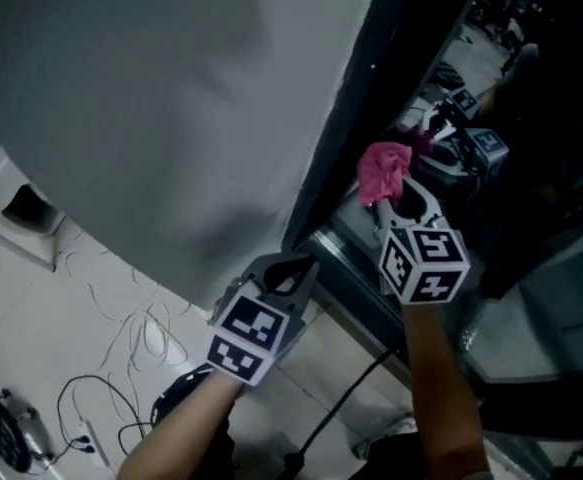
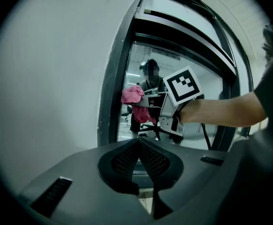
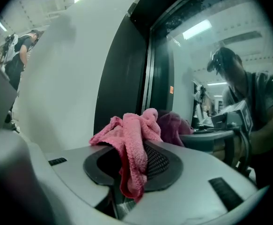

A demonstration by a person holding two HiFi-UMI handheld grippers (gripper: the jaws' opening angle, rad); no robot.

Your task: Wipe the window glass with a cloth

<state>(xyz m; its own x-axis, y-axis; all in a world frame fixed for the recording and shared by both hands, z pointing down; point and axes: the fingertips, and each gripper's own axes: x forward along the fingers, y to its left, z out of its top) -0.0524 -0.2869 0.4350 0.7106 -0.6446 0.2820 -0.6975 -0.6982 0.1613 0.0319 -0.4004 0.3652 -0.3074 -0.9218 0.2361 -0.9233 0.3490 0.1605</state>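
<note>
Beside a dark window frame [image 1: 343,118], in the head view, the right gripper [image 1: 396,196] is held up toward the window glass [image 1: 531,198], and a pink cloth [image 1: 384,171] is pinched at its tip. The cloth lies close against the glass near the frame; whether it actually touches cannot be told. The left gripper [image 1: 293,265] is held lower and to the left, its tip near the foot of the frame, with a white wall [image 1: 151,98] above it. Cables [image 1: 141,333] are seen on the pale floor [image 1: 61,308] below.

From the left gripper view, that gripper's jaws are seen pressed together with nothing between them. Past them, the right gripper's marker cube [image 2: 183,84] and the bunched cloth are seen in front of the glass, where a person's reflection is visible.

From the right gripper view, its jaws are seen clamped on the cloth, which is bunched above the pads, with one fold hanging down between them. A darker reflection of the cloth [image 3: 173,125] is seen in the glass just behind it.
</note>
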